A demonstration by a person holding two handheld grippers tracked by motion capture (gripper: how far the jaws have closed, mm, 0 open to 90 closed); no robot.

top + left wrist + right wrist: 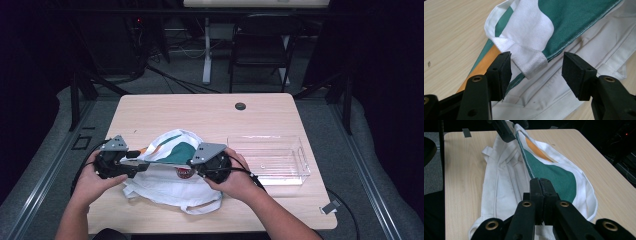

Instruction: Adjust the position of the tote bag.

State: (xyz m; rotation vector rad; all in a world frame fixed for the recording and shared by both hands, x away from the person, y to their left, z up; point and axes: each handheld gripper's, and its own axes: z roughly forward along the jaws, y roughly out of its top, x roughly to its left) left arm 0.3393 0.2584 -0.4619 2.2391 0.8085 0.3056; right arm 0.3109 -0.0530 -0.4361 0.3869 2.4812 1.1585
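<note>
A white cloth bag (167, 187) with green and orange patches lies on the wooden table (200, 112), its upper layer lifted between both hands. My left gripper (144, 161) stands open at the bag's left corner. In the left gripper view a white hemmed corner (530, 62) hangs between the spread jaws of that gripper (537, 72), and neither pad presses on it. My right gripper (189, 167) is shut on the bag's green-edged hem (525, 162), with the jaws of the gripper (540, 192) pinched together on the fabric. The left gripper's jaw (504, 130) shows at the far end.
A clear plastic box (270, 157) stands on the table to the right of my right hand. A dark cable grommet (240, 106) sits near the far edge. Beyond the table are a folding chair (262, 45) and a desk leg (206, 50).
</note>
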